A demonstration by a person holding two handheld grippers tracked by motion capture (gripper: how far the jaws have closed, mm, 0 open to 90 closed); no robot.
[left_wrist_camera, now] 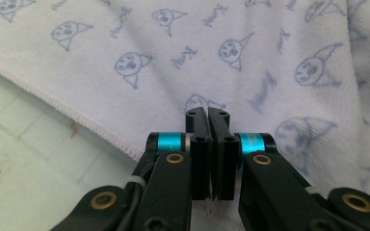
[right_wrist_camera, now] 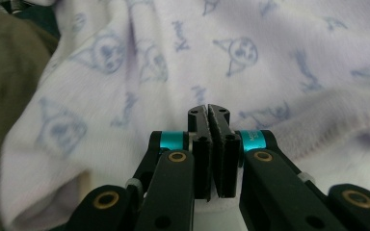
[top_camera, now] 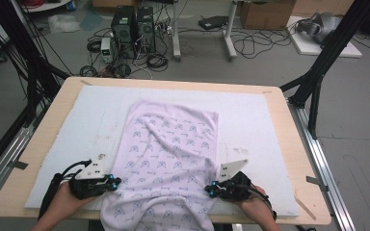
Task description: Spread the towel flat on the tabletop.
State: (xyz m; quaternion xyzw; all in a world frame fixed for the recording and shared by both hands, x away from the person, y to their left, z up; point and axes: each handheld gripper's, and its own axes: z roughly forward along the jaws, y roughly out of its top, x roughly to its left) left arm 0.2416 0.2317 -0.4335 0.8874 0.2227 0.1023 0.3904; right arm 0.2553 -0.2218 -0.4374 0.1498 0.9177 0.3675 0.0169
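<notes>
Two grippers, left gripper [top_camera: 116, 182] and right gripper [top_camera: 209, 188], pinch the towel [top_camera: 166, 159] sides; its length runs from the table's [top_camera: 289, 130] near edge toward the far edge.

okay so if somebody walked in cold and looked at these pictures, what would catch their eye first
A pale lilac towel printed with little blue cartoon faces lies down the middle of the white mat, its near end hanging over the table's near edge. The left gripper and right gripper sit at the towel's two side edges, jaws shut. Behind the table, cables and computer towers clutter the floor.
</notes>
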